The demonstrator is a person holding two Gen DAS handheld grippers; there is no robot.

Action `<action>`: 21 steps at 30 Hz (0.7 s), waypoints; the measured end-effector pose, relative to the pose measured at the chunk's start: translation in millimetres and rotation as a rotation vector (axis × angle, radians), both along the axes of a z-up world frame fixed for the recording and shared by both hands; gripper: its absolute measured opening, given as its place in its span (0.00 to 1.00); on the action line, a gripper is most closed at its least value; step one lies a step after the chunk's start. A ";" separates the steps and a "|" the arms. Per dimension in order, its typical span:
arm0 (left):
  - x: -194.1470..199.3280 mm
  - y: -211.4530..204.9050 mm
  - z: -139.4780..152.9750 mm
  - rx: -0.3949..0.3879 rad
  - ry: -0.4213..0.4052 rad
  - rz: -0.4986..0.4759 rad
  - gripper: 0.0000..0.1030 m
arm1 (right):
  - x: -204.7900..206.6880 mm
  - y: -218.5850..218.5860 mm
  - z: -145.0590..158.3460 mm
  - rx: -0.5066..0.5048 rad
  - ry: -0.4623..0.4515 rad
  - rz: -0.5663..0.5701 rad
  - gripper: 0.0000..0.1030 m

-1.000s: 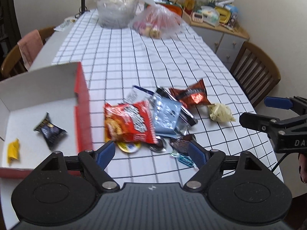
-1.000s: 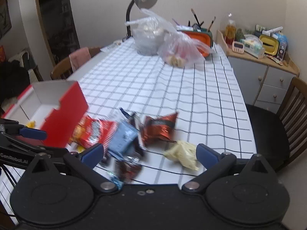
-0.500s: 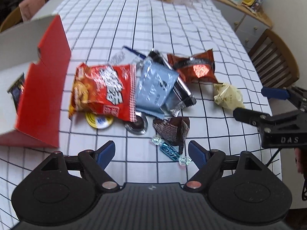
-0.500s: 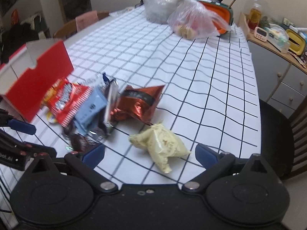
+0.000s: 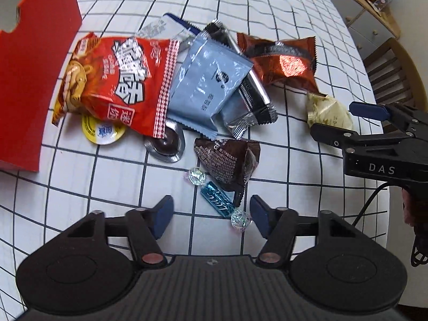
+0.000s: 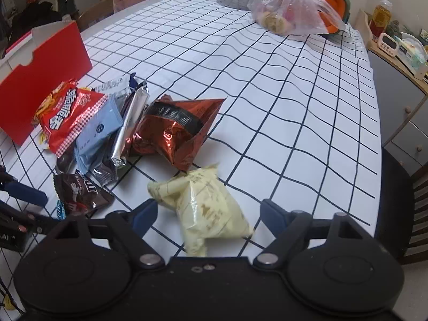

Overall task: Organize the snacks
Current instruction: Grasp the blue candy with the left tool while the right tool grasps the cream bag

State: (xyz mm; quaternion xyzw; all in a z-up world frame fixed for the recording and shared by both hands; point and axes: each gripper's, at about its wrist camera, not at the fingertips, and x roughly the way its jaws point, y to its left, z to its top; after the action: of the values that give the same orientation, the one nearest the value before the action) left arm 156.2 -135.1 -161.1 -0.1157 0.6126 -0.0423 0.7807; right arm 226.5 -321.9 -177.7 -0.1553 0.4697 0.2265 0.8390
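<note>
Left claw (image 5: 211, 212): fingers spread apart, holding nothing; lower and closer to the snack pile than half a second ago, with the gap between its blue pads narrower than before.
Blue twist-wrapped candy (image 5: 216, 199): lies on the worktop between the left claw's pads, now nearer to them than earlier.
Brown M&M's pouch (image 5: 227, 161): just beyond the candy, touching it.
Right claw (image 6: 208, 214): fingers apart, empty; it has come forward, so the pale yellow packet now sits between its fingers rather than ahead of them.
Pale yellow packet (image 6: 206, 208): on the worktop, off to the right of the pile; unmoved since the earlier frame.
Silver foil disc (image 5: 164, 143) and yellow round lid (image 5: 103, 132): partly tucked under the red chip bag's near edge.
Red chip bag (image 5: 117, 80): left side of the pile, overlapping the light blue packet (image 5: 210, 80).
Copper-red foil bag (image 6: 178, 128): behind the yellow packet, beside the silver-and-black wrapper (image 5: 251, 99).
Red box (image 5: 32, 61): left of the pile, its wall just beside the chip bag.
Worktop (image 6: 267, 80): white cloth with black grid.
Clear plastic bags (image 6: 289, 13): at the far end, well apart from the pile.
</note>
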 end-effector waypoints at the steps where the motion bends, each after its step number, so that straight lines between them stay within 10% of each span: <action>1: 0.1 -0.6 0.3 0.000 0.000 0.003 0.56 | 0.3 0.9 -1.3 -0.001 0.001 0.004 0.76; 21: -6.4 12.9 -1.1 0.024 -0.009 0.008 0.11 | -20.1 -1.9 -0.1 0.020 -0.043 -0.061 0.37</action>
State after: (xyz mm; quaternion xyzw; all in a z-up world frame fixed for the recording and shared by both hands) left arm 149.8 -122.2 -162.2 -0.1088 0.6089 -0.0324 0.7851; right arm 206.4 -323.8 -177.8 -0.1371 0.4539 0.2023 0.8569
